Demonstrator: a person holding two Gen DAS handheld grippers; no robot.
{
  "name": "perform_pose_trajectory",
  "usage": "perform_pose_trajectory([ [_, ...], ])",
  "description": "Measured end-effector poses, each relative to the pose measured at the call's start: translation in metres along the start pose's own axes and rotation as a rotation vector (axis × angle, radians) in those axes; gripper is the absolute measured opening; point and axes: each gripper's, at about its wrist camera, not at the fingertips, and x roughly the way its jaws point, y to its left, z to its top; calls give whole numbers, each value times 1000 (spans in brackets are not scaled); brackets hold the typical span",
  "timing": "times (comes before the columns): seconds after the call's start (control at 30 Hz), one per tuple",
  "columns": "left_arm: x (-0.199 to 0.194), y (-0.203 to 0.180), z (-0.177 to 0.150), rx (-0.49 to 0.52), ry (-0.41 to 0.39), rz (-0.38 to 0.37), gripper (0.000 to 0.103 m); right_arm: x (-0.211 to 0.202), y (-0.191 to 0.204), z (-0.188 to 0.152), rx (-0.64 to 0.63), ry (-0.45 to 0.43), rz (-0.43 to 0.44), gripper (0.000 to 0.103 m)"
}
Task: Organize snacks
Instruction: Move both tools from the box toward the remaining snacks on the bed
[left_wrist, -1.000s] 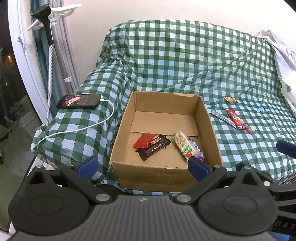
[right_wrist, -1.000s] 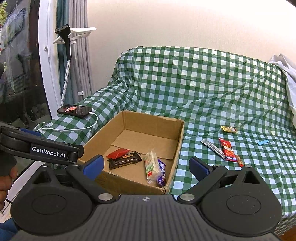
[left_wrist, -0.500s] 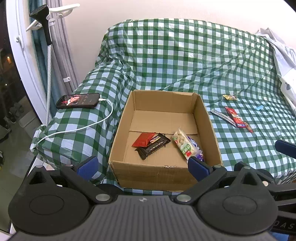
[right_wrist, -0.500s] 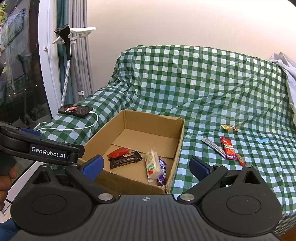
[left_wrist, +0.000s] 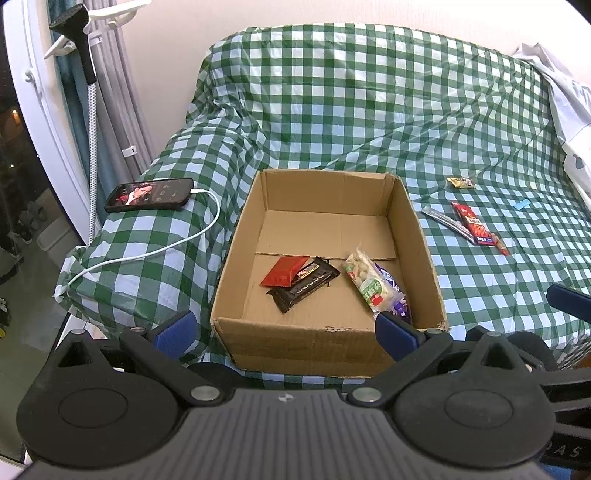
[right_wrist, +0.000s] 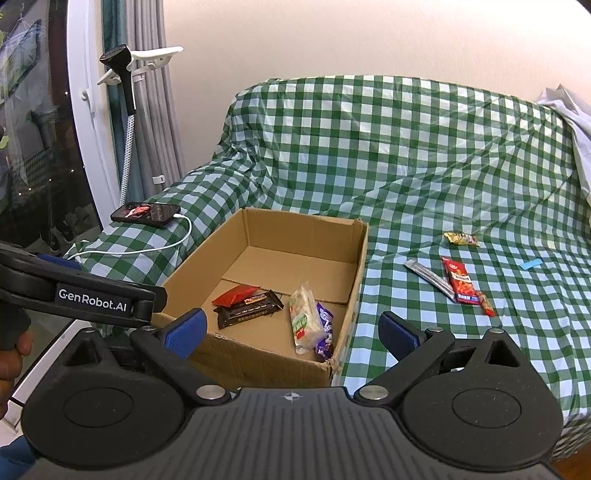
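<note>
An open cardboard box sits on the green checked cover. Inside lie a red packet, a dark chocolate bar, a clear peanut bag and a purple packet. On the cover right of the box lie a silver stick, a red snack packet and a small yellow packet. My left gripper is open and empty before the box's near wall. My right gripper is open and empty, near the box's right corner.
A phone on a white charging cable lies on the covered armrest left of the box. A garment steamer hangs by the window at left. White cloth lies at far right. A small blue scrap lies on the cover.
Both views shift only slightly; the left gripper has drifted a little back and up. Nothing was picked up or released.
</note>
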Motion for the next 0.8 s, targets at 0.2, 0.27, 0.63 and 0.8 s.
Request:
perform_pose_trajectory([
  [0.2, 10, -16, 19, 29, 2, 5, 103, 7, -15, 1, 26, 1, -12, 99],
  [0.27, 16, -25, 27, 44, 6, 1, 103, 10, -24, 1, 48, 1, -25, 100],
  [0.63, 68, -115, 91, 113, 50, -85, 103, 29, -120, -5, 218, 12, -196, 100],
  [0.8, 115, -173, 128, 134, 94, -131, 103, 39, -177, -9, 275, 16, -299, 100],
])
